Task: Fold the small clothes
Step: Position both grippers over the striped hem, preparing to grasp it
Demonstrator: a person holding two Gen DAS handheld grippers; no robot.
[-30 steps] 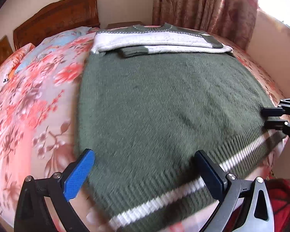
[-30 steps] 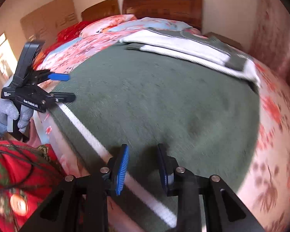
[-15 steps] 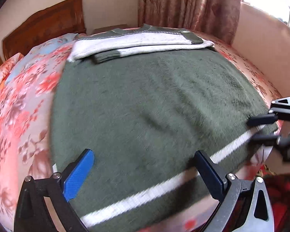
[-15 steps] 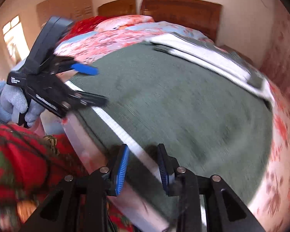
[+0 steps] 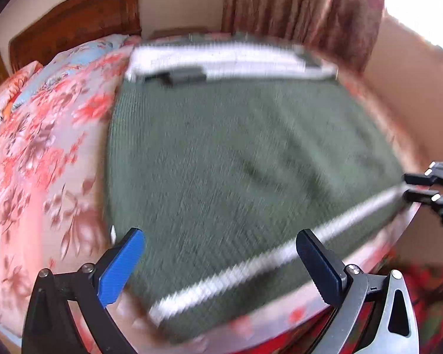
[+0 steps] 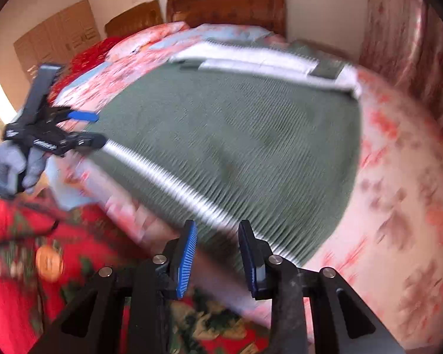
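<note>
Left wrist view gives us one green sweater (image 5: 236, 159) flat on the floral bed (image 5: 41, 153), two sleeves folded across. Our left gripper (image 5: 218, 253) gapes wide, empty; our right gripper (image 6: 217, 253) half-parted, empty, both at the hem.
</note>
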